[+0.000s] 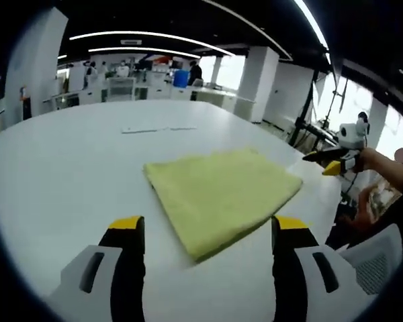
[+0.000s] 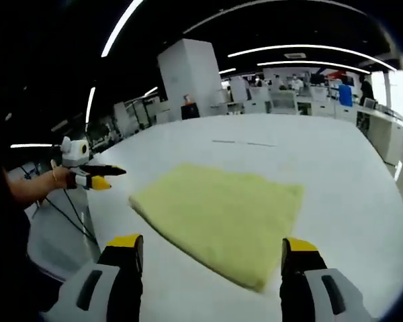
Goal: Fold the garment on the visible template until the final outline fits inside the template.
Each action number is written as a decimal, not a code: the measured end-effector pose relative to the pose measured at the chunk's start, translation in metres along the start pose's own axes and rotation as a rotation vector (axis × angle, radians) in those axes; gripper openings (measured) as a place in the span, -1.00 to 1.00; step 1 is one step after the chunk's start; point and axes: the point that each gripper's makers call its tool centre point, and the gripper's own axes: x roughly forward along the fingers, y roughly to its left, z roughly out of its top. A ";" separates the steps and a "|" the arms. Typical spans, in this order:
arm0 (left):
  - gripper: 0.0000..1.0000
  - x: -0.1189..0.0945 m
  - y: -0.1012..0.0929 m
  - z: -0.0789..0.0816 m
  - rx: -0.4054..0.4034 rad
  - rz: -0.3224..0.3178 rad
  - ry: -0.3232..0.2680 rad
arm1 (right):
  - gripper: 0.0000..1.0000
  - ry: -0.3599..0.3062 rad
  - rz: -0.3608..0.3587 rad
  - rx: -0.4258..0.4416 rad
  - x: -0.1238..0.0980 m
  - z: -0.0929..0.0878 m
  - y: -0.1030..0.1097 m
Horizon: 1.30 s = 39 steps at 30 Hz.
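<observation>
Nearest the left gripper (image 1: 207, 231), its two yellow-tipped jaws stand spread wide with nothing between them, and the near corner of the folded yellow cloth (image 1: 221, 194) lies on the white table (image 1: 60, 168) just ahead of them, in the gap but not touched. From the other side, the right gripper (image 2: 211, 249) is likewise spread and empty, and the cloth (image 2: 225, 218) sits just past its tips, its near edge running between the two jaws. The cloth lies flat as a tidy, roughly four-sided pad near the middle of the table, its folded edges looking fairly even. No template outline can be made out under or around it, so whether the shape fits inside cannot be told. Judging by this, the folding looks close to done; the sensible care now would be to check the edges against the template before any further fold, and if one is needed, to pinch a corner cleanly through all layers and carry it over low so the stack does not skew. Farther off, each view catches the other gripper held clear of the table edge, well apart from the cloth, and beyond that an open office with desks and columns.
</observation>
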 end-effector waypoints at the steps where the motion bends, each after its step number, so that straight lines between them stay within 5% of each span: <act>1: 0.58 -0.001 -0.001 0.001 0.000 -0.001 -0.002 | 0.76 0.000 0.001 -0.001 0.000 0.000 0.000; 10: 0.97 -0.010 -0.010 0.007 -0.001 -0.003 -0.035 | 0.98 -0.032 -0.023 -0.039 -0.008 0.007 0.004; 39: 0.98 -0.031 -0.001 0.006 0.012 0.031 -0.029 | 0.92 -0.031 -0.094 -0.038 -0.020 0.008 -0.005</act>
